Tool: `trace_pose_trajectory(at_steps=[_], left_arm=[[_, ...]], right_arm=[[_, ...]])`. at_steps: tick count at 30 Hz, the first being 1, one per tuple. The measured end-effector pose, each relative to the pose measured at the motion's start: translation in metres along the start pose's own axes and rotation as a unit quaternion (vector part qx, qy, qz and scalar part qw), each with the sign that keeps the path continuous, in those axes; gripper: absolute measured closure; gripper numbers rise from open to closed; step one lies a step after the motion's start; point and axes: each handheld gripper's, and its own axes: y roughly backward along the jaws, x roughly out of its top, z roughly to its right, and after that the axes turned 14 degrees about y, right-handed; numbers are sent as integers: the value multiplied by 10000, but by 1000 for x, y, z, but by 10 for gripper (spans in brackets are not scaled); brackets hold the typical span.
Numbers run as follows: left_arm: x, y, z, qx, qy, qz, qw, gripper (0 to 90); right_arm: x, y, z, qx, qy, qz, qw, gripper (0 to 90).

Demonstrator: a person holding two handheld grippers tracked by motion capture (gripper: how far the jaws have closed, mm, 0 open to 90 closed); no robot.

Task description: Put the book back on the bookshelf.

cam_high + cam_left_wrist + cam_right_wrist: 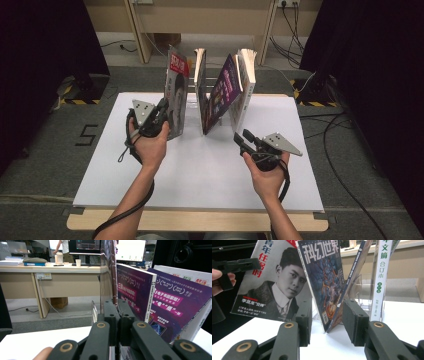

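Observation:
Several magazines and books stand on edge in a clear acrylic rack (362,290) at the back of the white board (200,175). My left gripper (165,107) (117,312) is shut on the near edge of the leftmost one, a portrait-cover magazine (177,95) (274,285) that stands upright. To its right lean a sci-fi magazine (324,277), a purple magazine (222,92) (135,290) and a thick white-spined volume (245,85) (382,277). My right gripper (241,137) (327,312) is open just in front of the books, low over the board, with nothing between its jaws.
Bare board lies between the two hands and toward the front wooden table edge (200,220). Black curtains hang at both sides. Cables (340,130) trail on the floor to the right. A wooden desk (62,270) stands behind the table.

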Motion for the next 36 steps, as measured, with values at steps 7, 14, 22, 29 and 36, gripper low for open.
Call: trace_pose_trajectory(at_steps=[7,14,22,29,36], left_arm=[[4,-9,-1,5,-6,-15,10000,872],[11,-17,0,-28,78,25,10000,872],[20,-29,4,-56,53,124,9999,872],[23,-46,7,-85,163,115,9998,872],[24,-53,11,-119,211,145,9996,872]], right_arm=[[-2,-1,1,0,33,-20,10000,611],[-4,-2,0,23,39,-56,10000,613],[-5,-3,-1,28,72,-78,9999,614],[-7,-4,-1,45,72,-111,9999,614],[-7,-4,0,43,95,-129,9999,614]])
